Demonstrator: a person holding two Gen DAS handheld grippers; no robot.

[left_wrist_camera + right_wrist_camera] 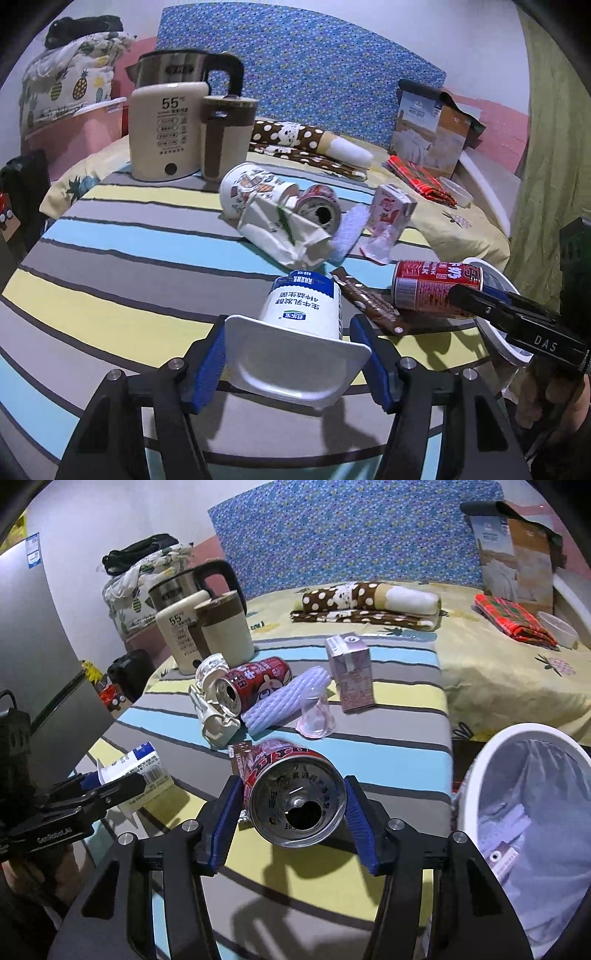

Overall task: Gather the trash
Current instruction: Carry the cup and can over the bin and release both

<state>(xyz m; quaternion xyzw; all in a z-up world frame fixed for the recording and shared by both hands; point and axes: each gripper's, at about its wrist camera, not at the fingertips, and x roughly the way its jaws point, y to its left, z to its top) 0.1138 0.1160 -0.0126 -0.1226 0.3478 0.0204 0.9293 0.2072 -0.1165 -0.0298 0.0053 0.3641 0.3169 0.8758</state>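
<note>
Left wrist view: left gripper (295, 363) clamps the yogurt cup (301, 332); right gripper (291, 821) clamps a can (295, 797), both lifted for the bin (476, 771) nearby.

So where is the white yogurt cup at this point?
The yogurt cup lies between the left gripper fingers, bottom centre of the left wrist view, on the striped cloth, left of the brown wrapper and a red can.

The bin (476, 775) is cut off at the frame's edge; beside it, the wrapper (238, 755) lies perhaps half hidden behind the can (295, 797).
</note>
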